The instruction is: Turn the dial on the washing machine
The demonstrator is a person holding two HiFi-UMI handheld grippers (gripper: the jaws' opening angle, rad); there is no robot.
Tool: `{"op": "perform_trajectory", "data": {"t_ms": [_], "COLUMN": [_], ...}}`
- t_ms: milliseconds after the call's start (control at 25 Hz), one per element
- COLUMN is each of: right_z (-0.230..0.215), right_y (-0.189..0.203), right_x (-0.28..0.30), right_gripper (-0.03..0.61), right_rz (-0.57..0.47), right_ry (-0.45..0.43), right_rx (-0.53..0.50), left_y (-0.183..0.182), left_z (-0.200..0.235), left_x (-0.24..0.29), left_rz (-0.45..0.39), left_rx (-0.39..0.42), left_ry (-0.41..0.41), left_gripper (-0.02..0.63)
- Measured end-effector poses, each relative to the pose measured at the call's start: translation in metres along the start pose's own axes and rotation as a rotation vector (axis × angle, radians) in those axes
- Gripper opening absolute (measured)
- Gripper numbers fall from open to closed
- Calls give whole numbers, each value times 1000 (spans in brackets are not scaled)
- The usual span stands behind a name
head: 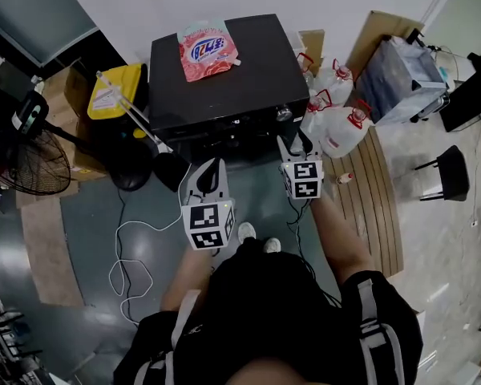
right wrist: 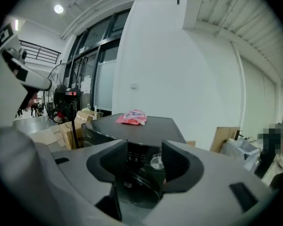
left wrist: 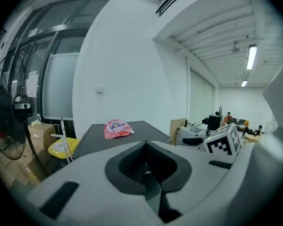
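The black washing machine [head: 224, 74] stands ahead of me, with a pink detergent bag [head: 207, 50] lying on its top. Its silver dial [head: 283, 113] sits on the front panel at the right. My right gripper [head: 293, 144] is open and points at that panel, a little short of it. In the right gripper view the dial [right wrist: 156, 162] shows in the gap between the jaws of the right gripper [right wrist: 145, 161], and nothing touches it. My left gripper [head: 212, 167] is shut and empty, lower and to the left; its view looks over the machine's top [left wrist: 132, 132] and the bag [left wrist: 117, 128].
Clear water jugs with red caps [head: 337, 127] crowd the machine's right side, beside a wooden board [head: 381, 207]. A yellow container [head: 116, 91], cardboard boxes and a floor fan [head: 32, 163] stand on the left. A white cable [head: 132, 247] loops on the floor. A black chair [head: 449, 175] is at the right.
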State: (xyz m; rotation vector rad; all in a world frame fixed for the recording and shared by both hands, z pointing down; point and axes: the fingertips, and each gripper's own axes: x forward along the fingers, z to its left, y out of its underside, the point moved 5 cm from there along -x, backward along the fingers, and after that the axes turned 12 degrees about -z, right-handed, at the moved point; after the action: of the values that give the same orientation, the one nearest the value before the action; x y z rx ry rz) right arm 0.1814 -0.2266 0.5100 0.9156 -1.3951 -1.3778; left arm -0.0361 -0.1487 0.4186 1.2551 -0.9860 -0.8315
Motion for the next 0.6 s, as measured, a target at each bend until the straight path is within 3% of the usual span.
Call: {"op": "perform_trajectory", "data": {"t_ms": [200, 600], "right_z": [-6, -28], "right_y": [35, 88], "right_x": [41, 106], "right_gripper": [210, 233], "right_rz": [81, 196], "right_ry": [49, 96], "right_rx": [-2, -111], "left_y": [12, 39], "left_z": [16, 32], "left_x": [11, 20], "left_rz": [40, 118], "left_rx": [-5, -23], "left_ry": [-24, -53], "left_gripper": [-5, -5]}}
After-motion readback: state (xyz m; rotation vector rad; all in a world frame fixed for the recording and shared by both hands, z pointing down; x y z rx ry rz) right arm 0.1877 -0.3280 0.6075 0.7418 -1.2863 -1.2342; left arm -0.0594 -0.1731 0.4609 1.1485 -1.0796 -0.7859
